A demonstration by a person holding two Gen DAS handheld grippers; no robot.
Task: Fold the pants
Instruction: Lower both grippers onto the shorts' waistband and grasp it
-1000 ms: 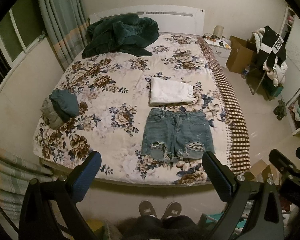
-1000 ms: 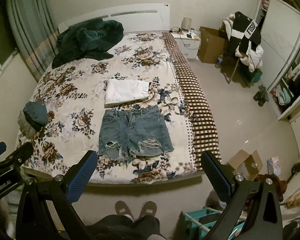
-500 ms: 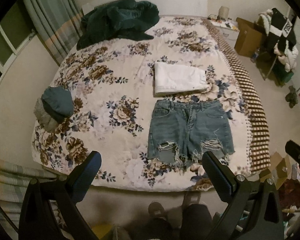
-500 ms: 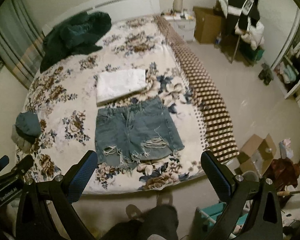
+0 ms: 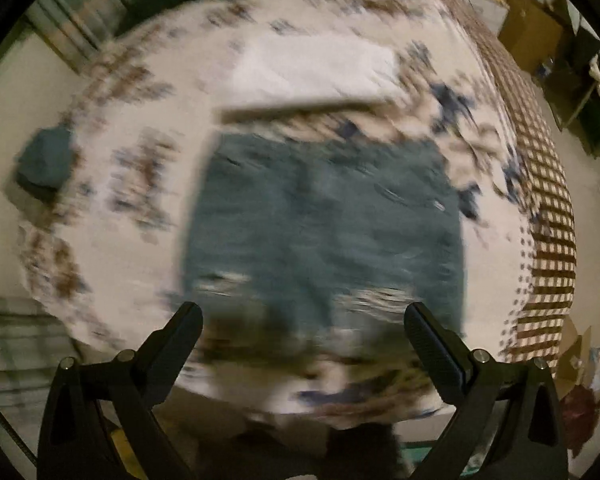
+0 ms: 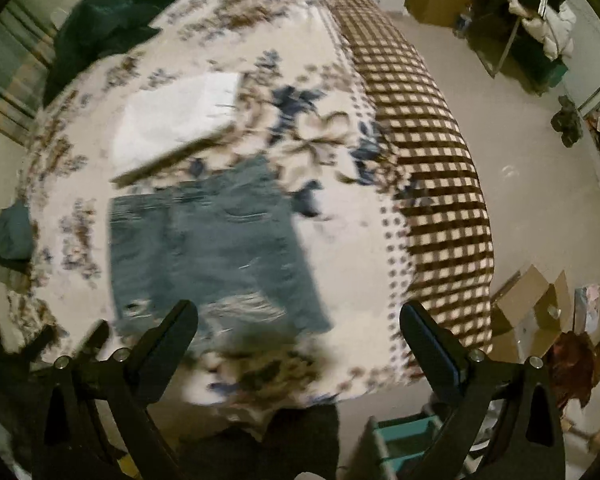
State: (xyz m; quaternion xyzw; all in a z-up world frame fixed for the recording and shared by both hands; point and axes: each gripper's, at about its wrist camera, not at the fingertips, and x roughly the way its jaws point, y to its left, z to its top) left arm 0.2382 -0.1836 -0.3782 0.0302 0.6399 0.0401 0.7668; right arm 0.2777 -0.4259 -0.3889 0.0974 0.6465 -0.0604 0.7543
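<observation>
Blue denim shorts (image 5: 324, 220) with frayed hems lie flat on the floral bedspread (image 5: 140, 168), waistband at the far side. They also show in the right wrist view (image 6: 212, 248). My left gripper (image 5: 302, 330) is open and empty, above the near hem of the shorts. My right gripper (image 6: 298, 326) is open and empty, over the shorts' right hem corner. Both views are motion-blurred.
A folded white garment (image 5: 312, 68) lies just beyond the shorts. A dark green blanket (image 6: 112, 28) is heaped at the head of the bed. A rolled teal garment (image 5: 44, 164) sits at the left edge. Cardboard boxes (image 6: 536, 308) stand on the floor at right.
Both grippers have moved forward and down toward the bed; the shorts now fill much more of each view. Both stay open.
</observation>
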